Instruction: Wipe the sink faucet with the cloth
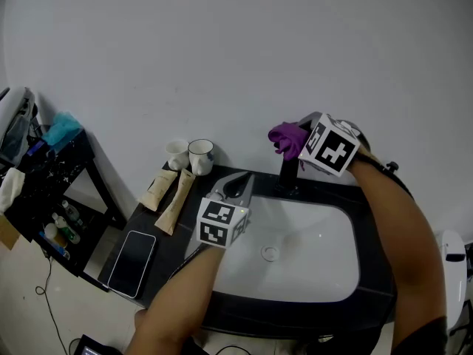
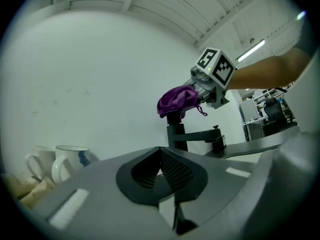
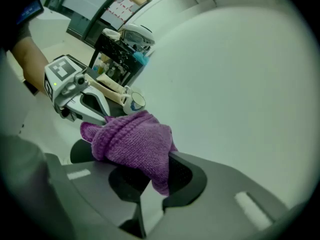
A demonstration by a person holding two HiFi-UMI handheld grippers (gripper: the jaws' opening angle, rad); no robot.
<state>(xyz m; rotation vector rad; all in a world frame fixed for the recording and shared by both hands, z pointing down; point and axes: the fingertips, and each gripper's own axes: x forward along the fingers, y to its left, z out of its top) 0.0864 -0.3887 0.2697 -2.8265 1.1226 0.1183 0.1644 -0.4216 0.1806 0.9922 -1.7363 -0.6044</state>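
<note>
Purple knitted cloth (image 1: 287, 137), clamped in our right gripper (image 1: 301, 145), sits atop the black faucet (image 1: 287, 174); we judge wiping barely begun, spout and base remaining, our left gripper (image 1: 237, 186) closed, empty.

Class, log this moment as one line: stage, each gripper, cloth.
stage: wiping faucet | right gripper: shut on cloth | left gripper: shut, empty, over sink | cloth: on faucet top

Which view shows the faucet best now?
Left gripper view: the faucet stands side-on, cloth on its top. Head view shows only its stem under the cloth; in the right gripper view the cloth hides most of it.
</note>
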